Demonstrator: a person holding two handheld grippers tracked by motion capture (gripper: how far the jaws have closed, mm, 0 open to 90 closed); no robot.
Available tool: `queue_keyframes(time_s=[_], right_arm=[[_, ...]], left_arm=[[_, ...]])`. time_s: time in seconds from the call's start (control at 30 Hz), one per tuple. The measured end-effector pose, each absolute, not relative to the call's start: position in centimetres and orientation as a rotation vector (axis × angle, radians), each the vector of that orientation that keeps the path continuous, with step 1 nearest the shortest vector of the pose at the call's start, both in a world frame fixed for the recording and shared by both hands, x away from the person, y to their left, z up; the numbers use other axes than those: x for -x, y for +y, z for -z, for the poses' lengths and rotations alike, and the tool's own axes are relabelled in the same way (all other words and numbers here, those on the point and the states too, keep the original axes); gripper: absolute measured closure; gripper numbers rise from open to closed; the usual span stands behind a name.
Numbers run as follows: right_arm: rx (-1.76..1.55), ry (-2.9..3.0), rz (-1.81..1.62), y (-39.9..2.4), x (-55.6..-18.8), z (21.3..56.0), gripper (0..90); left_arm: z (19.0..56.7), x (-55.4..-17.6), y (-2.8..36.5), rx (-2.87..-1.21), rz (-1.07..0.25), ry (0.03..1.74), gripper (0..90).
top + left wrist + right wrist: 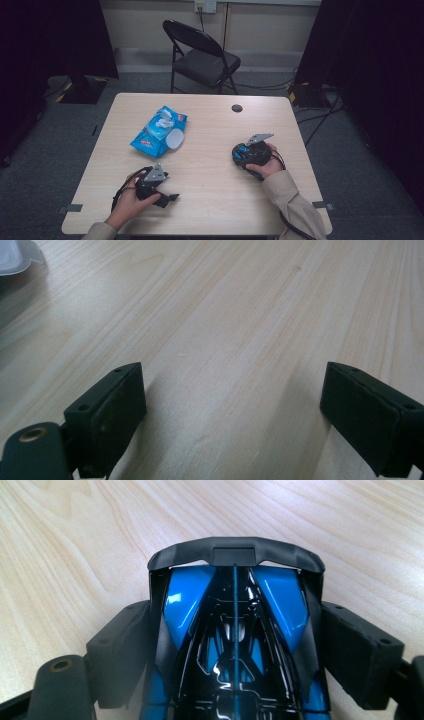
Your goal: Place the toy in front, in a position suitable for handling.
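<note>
Slippage worries us: our right claw [235, 645] pinches the glossy toy car [235, 630]; left claw [235, 415] gapes empty at seven o'clock.

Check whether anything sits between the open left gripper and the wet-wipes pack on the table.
Nothing visible does. Bare table lies between the left gripper and the wet-wipes pack. The right gripper with its blue toy car sits well off to the other side.

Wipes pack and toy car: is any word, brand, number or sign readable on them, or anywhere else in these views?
None can be read.
blue wipes pack: a red mark and pale print, too small and blurred to read.
blue and black toy car: no lettering visible.
table: bare wood grain, no writing.
</note>
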State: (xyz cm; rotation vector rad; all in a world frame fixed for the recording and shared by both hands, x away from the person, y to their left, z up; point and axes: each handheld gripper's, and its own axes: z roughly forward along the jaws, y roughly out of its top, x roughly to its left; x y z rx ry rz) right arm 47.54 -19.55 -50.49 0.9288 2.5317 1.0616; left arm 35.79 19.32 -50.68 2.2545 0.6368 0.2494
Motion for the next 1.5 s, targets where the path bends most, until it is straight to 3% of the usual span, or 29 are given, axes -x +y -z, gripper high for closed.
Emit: queue_keyframes(time_s=[0.1, 0.13, 0.7, 1.5], right_arm=[[-0.935, 2.522, -1.035, -19.3, -47.4, 50.4, 20.0], [-0.936, 2.519, -1.047, -19.3, -47.4, 50.4, 24.8], [-0.934, 2.518, -1.035, -19.3, -47.2, 50.2, 25.8], [-0.985, 2.367, -1.295, -22.5, -45.8, 46.7, 25.9]], left_arm=[[50.7, -35.8, 19.3, -2.253, -0.249, 0.637, 10.6], [50.7, -35.8, 19.3, -2.249, -0.248, 0.641, 10.5], [50.7, -35.8, 19.3, -2.255, -0.249, 0.637, 10.6], [50.7, -35.8, 19.3, -2.255, -0.249, 0.637, 10.5]])
